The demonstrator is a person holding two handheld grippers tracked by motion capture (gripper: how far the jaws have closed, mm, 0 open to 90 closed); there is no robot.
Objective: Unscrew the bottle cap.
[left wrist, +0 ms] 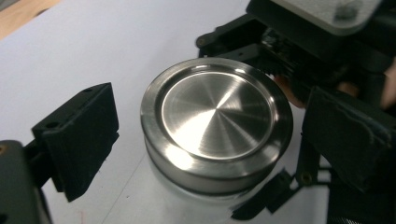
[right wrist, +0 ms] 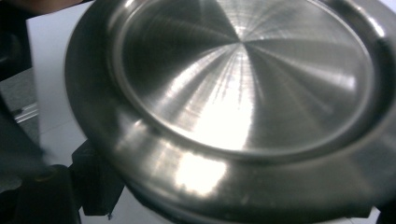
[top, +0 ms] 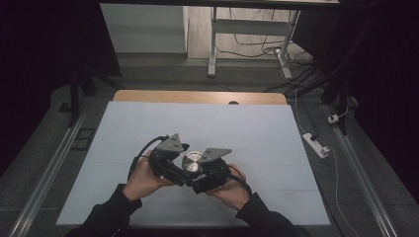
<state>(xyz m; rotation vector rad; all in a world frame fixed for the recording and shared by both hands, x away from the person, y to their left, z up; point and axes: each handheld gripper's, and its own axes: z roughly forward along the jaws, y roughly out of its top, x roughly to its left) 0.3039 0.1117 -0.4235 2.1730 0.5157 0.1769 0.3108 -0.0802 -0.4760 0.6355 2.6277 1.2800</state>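
The round steel container [left wrist: 217, 123] stands upright between both grippers near the front middle of the white surface [top: 247, 128], its lidded face up and its short axis vertical. The left gripper [top: 184, 168] has its jaws spread wide around it, apart from its sides. Whether the right gripper [top: 195, 174] grips it, I cannot tell. Beyond lie a dim floor, cables and a power strip [top: 316, 144].

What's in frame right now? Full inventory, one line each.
metal lid: 1, brushed silver, round, between the two grippers near the table's front centre
white sheet: 1, white, covering most of the table
table: 1, light wood, bare strip at far edge
power strip: 1, white, on the floor right of the table
left gripper: 1, black, jaws apart either side of the lid
right gripper: 1, black, against the lid; grip unclear
hands: 2, dark sleeves, bottom of high view
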